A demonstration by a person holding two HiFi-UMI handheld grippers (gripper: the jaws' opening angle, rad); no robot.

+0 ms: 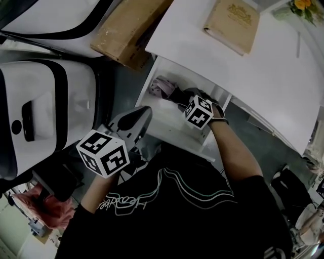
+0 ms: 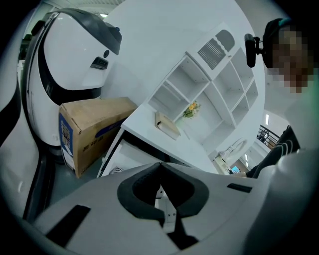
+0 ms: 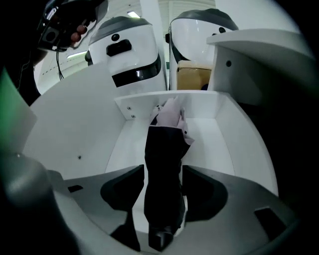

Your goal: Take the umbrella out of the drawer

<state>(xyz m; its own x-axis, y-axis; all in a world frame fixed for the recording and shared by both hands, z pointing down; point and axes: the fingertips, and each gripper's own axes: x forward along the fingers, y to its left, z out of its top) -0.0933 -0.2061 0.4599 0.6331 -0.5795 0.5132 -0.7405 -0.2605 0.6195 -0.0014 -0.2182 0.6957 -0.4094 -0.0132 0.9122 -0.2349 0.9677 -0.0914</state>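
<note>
White table [image 1: 263, 76] fills the upper right of the head view, with a tan book [image 1: 232, 23] on it. Drawer [image 1: 169, 132] below stands pulled out at centre frame. Umbrella [image 3: 163, 149] lies lengthwise inside. Right tool [image 3: 163, 172] grips its dark sleeve. Left tool [image 2: 160, 165] sits lower left, jaws together, empty, outside the drawer.

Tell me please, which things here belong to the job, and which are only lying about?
Belong to the job:
- umbrella, clamped in the right gripper
- open drawer around it

Only lying about:
- book on the desk
- flowers
- cardboard box beside the desk
- left gripper, shut and empty
</note>
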